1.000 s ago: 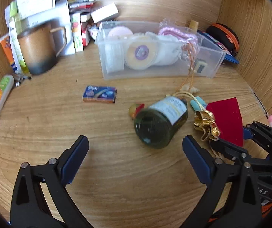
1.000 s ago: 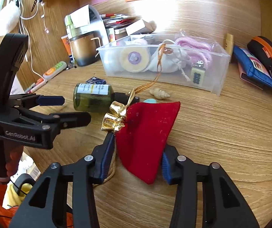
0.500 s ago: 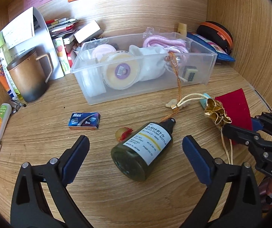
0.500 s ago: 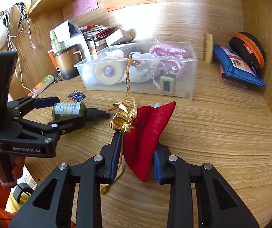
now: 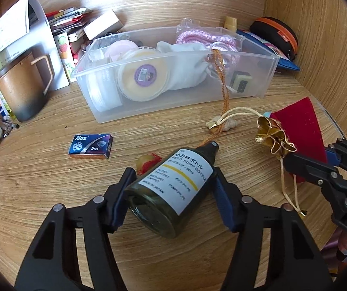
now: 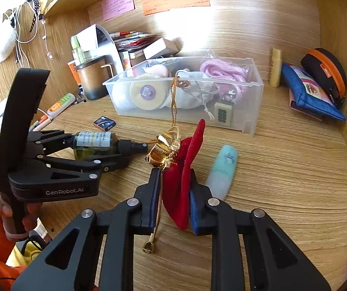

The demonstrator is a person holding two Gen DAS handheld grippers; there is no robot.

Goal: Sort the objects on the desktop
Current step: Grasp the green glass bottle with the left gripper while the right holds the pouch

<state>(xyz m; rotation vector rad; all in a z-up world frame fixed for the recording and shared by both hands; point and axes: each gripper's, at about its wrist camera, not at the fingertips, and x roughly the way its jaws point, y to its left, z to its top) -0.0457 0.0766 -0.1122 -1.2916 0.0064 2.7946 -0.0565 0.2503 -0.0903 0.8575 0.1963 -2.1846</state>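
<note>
A dark green pump bottle (image 5: 173, 184) with a white label lies on its side on the wooden desk. My left gripper (image 5: 173, 177) straddles it; its jaws are closing and both blue pads touch the bottle's sides. My right gripper (image 6: 174, 177) is shut on a red velvet pouch (image 6: 188, 150) with a gold ruffled neck, holding it upright just off the desk. Its cream drawstring hangs below. The clear plastic bin (image 5: 258, 89) behind holds a round tin, white cloth, pink rope and a tile.
A brown mug (image 5: 20, 89) and stacked papers stand back left. On the desk lie a small blue box (image 5: 91, 145), a shell charm (image 5: 226, 126) on an orange cord and a turquoise tube (image 6: 224, 167). A blue pouch (image 6: 311, 92) and black-orange case (image 6: 326, 72) sit back right, by the wooden wall.
My left gripper came forward over the bottle and its wide jaws closed onto it. My right gripper squeezed tighter on the red pouch and raised it, uncovering the turquoise tube.
</note>
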